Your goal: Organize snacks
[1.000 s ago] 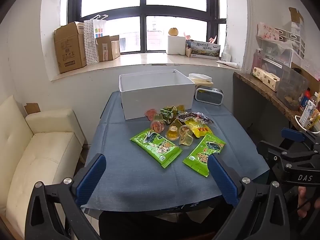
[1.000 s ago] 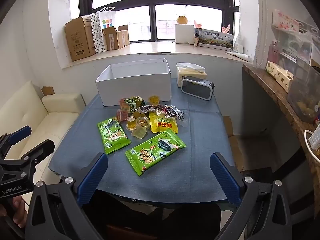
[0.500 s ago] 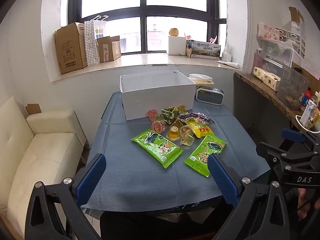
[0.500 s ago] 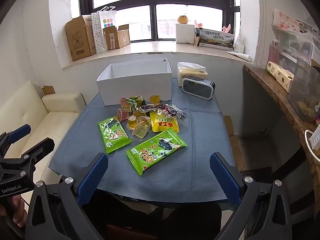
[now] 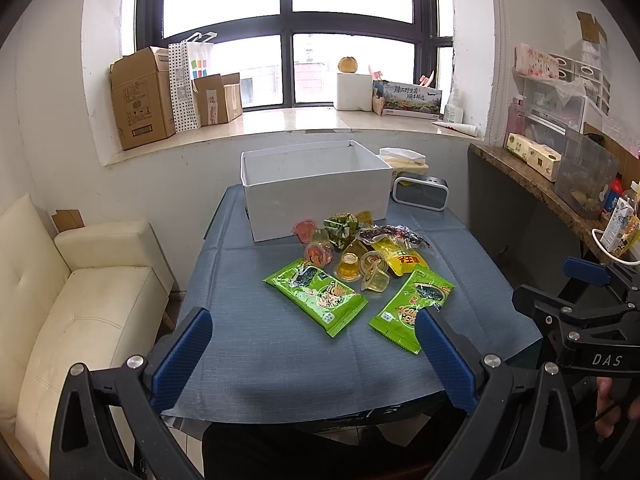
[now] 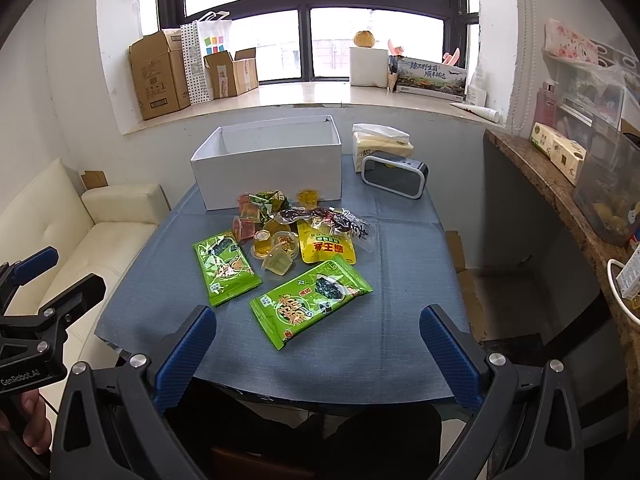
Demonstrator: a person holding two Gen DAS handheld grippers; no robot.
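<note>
Both grippers hung back at the near table edge, nothing grabbed yet. Left gripper (image 5: 312,344) and right gripper (image 6: 316,344) were each spread wide and empty, prob. lining up a first pick. Snacks sat heaped mid-table on the blue cloth (image 6: 404,280), just in front of the white box (image 6: 272,172), which stood open-topped, presumably where they'd go. Left green packet (image 6: 225,267) ran long axis roughly toward the box; right green packet (image 6: 311,301) lay diagonal, far end pointing right. Jelly cups (image 6: 276,250) sat w/ the yellow pouch (image 6: 326,245) btw packets and box.
</note>
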